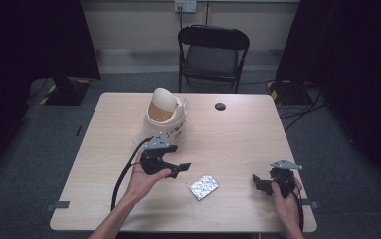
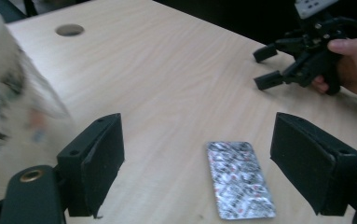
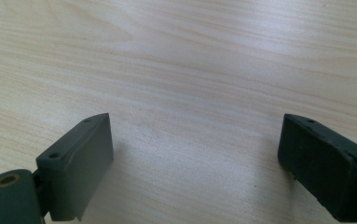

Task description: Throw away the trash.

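On the table (image 1: 238,144): bin (image 1: 165,118) with swing lid at the far side, bagged. Left gripper (image 1: 180,168) sits in front of it, jaws spread wide, nothing in them. Right gripper (image 1: 258,182) over near the right edge, also spread and empty, bare wood under it. Blister pack (image 1: 204,186) lies flat between the two, just beside the left gripper's tips, well apart from the right. Left gripper view has the pack (image 2: 240,178) between its jaws but ahead of them, untouched. Looks like pickup hasn't started; grab and probably binning still to do.
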